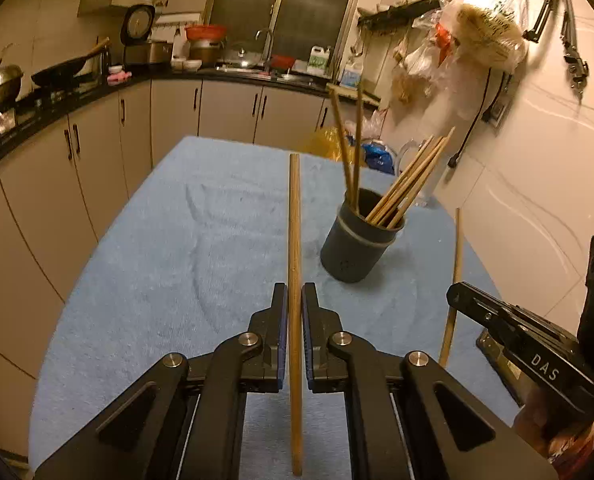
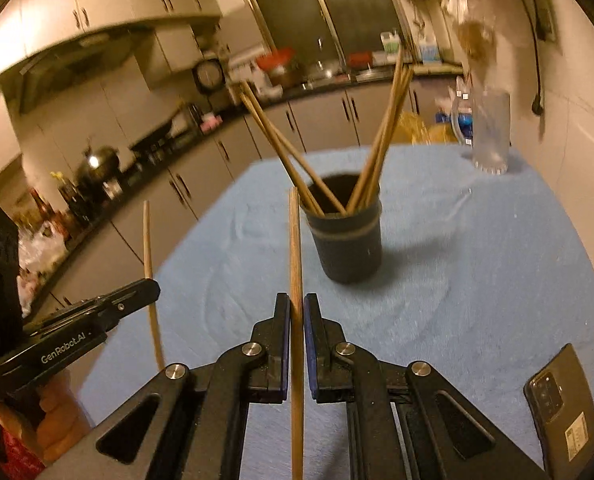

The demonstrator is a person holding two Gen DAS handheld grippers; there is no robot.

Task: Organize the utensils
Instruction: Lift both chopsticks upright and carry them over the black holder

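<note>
I judge the job nearly done: most chopsticks already stand in the dark holder cup (image 1: 356,240) right of centre on the blue-towelled desk (image 1: 157,260), while my left hand-held gripper (image 1: 294,304) and right hand-held gripper (image 2: 297,314) each clamp one last chopstick (image 1: 294,216), (image 2: 295,248), neither yet in the cup.

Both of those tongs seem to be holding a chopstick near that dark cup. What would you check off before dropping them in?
1. Left tongs clamped on a chopstick: ok, it stands upright between the pads.
2. Right tongs clamped on their chopstick: ok.
3. Holder cup upright on the blue cloth: ok.
4. Room in the cup: ok, a gap shows between the two bunches of chopsticks already inside.
5. Chopstick tips above the cup's rim: cannot tell.
6. Phone and glass jug clear of the path: ok, both sit off to the side.
</note>
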